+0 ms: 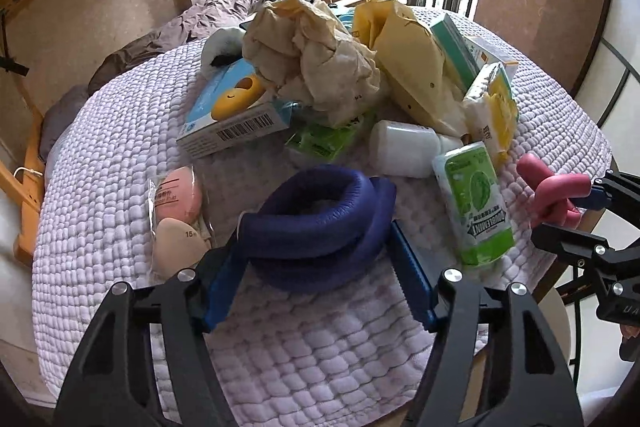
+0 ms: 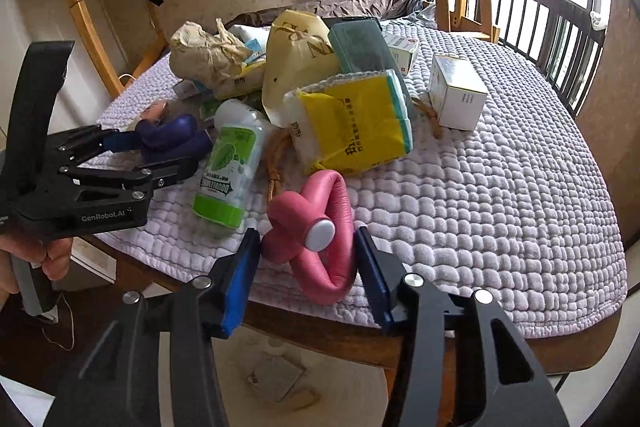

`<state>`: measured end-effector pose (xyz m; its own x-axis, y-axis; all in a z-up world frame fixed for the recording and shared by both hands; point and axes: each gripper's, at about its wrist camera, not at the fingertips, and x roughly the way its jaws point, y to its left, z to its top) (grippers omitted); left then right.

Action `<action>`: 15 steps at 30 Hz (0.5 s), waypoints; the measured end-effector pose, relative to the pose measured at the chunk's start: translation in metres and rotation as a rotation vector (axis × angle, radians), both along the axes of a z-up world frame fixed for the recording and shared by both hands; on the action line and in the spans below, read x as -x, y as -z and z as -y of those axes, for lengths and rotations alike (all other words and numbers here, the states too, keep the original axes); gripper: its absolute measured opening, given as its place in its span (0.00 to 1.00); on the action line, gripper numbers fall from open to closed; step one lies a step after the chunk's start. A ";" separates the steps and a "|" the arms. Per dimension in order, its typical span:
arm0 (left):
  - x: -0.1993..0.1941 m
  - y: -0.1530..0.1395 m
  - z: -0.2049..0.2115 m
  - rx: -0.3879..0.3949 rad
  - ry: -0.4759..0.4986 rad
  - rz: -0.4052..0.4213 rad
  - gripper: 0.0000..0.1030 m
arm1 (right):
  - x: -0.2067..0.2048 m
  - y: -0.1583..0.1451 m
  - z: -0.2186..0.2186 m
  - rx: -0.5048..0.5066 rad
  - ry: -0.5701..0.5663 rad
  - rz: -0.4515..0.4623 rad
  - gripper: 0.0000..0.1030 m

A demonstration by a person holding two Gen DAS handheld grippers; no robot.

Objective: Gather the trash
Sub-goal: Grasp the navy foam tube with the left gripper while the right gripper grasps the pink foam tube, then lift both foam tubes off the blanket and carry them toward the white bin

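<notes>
Tongs both clamped: left tongs (image 1: 316,255) hold blue loop (image 1: 320,223), right tongs (image 2: 308,267) hold pink loop (image 2: 316,235), both crosswise at table (image 2: 500,187) edge.

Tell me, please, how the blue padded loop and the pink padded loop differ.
The blue loop is dark navy; the pink loop is rose with a pale round button. The blue one sits further in on the quilted mat; the pink one lies at the mat's edge. Both are knotted, padded tubes, each between a gripper's jaws.

quilted cover (image 2: 500,187): matt, bumpy lilac cloth
blue loop (image 1: 320,223): grained leathery skin
pink loop (image 2: 320,227): smooth leathery sheen
gum bottle (image 2: 228,171): glossy plastic
</notes>
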<state>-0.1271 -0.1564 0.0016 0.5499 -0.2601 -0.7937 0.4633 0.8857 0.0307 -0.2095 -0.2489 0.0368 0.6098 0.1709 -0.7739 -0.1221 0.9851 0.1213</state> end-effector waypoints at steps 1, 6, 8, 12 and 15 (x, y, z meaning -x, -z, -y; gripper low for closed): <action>0.000 -0.001 -0.001 0.009 -0.003 -0.005 0.68 | 0.001 -0.002 0.002 0.000 0.002 0.001 0.47; 0.005 -0.008 -0.008 0.037 -0.018 -0.003 0.68 | 0.001 -0.011 0.007 0.000 0.007 0.002 0.47; 0.007 -0.011 -0.009 0.047 -0.024 -0.004 0.68 | 0.002 -0.015 0.010 -0.001 0.009 0.001 0.47; 0.013 -0.017 -0.013 0.067 -0.039 -0.008 0.68 | 0.001 -0.020 0.015 -0.013 0.020 -0.003 0.47; 0.019 -0.019 -0.019 0.081 -0.047 -0.013 0.68 | 0.002 -0.024 0.020 -0.025 0.027 -0.003 0.47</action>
